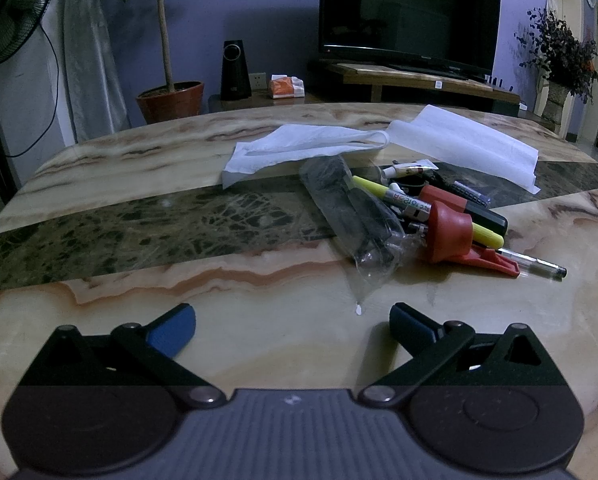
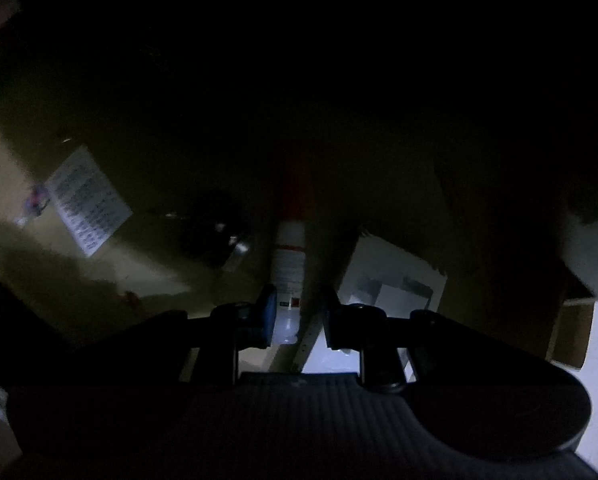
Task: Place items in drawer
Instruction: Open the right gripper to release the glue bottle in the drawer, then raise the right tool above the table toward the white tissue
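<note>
- The left claw [image 1: 293, 330] hovers low over the marbled beige and green stone counter [image 1: 139, 216], blue pads spread wide, nothing between them
- Ahead and right of it, well apart, lies a heap: a crinkled clear plastic bag with dark contents [image 1: 355, 216], a yellow highlighter pen [image 1: 427, 210] and a red plastic funnel-shaped piece [image 1: 449, 232]
- Behind the heap lie two white tissue sheets [image 1: 307, 146]
- The right claw [image 2: 297, 314] points steeply down into a dim drawer [image 2: 147, 128], pinching a white tube with a red cap [image 2: 289, 256] that reaches forward from its pads
- A white printed card [image 2: 89, 202] lies left of that claw, a white box [image 2: 395, 276] just right
</note>
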A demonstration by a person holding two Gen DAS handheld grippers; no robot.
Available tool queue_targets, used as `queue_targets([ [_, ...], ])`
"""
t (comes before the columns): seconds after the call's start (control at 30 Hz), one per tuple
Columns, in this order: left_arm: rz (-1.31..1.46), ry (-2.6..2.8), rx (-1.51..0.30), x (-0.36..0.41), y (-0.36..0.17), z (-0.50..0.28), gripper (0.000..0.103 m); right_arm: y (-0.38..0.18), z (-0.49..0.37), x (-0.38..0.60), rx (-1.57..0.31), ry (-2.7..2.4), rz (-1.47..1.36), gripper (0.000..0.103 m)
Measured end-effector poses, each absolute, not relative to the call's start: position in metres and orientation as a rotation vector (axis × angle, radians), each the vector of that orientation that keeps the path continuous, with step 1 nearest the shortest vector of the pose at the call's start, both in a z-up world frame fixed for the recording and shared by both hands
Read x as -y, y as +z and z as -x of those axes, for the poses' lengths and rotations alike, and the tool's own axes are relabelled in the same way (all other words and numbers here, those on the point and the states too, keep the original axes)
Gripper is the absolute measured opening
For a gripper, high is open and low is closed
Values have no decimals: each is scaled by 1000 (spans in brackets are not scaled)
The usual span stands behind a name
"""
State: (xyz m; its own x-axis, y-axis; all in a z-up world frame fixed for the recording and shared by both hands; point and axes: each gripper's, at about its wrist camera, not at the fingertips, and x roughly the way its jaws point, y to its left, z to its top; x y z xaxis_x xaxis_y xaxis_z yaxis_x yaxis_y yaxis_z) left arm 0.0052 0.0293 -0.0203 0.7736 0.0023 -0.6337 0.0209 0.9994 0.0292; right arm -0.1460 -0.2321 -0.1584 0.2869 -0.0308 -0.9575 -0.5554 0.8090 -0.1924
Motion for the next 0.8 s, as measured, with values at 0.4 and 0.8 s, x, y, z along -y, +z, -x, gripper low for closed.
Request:
queue_targets([
  [0.4, -35, -10, -686, -29, -20, -5, 103, -57, 173, 233, -1130, 745, 424, 28],
  [0.8, -35, -10, -686, -29, -20, -5, 103, 29, 134, 274, -746, 679, 56, 52],
])
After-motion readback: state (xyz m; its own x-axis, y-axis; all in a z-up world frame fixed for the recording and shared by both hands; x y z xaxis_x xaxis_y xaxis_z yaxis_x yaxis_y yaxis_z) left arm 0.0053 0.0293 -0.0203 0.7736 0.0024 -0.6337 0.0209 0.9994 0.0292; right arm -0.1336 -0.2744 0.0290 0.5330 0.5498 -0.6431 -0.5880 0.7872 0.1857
